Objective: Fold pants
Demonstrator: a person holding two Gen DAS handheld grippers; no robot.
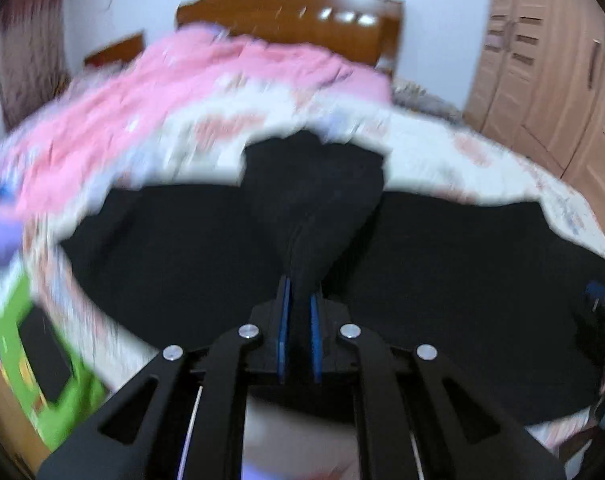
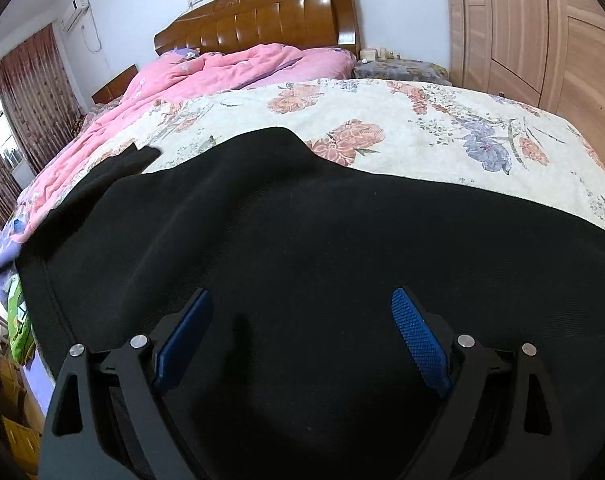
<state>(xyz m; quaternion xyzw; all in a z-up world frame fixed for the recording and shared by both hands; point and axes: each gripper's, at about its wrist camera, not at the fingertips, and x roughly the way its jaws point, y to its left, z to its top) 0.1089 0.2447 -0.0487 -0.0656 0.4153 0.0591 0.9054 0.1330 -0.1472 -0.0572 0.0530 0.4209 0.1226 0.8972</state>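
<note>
Wooden headboard [image 2: 258, 16], white wall [image 2: 398, 4], wardrobe [image 2: 522, 32], curtained window [image 2: 26, 92].

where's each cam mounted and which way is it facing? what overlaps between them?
Left wrist: rides the left gripper, tilted down toward the headboard; own linkage and blue pads show, shut on a raised fold of the black pants. Blurred.
Right wrist: rides the right gripper, same downward tilt toward the headboard; own jaws open over the pants, gripping nothing.
Shared: pants, floral bedspread, pink quilt, headboard, wardrobe.
</note>
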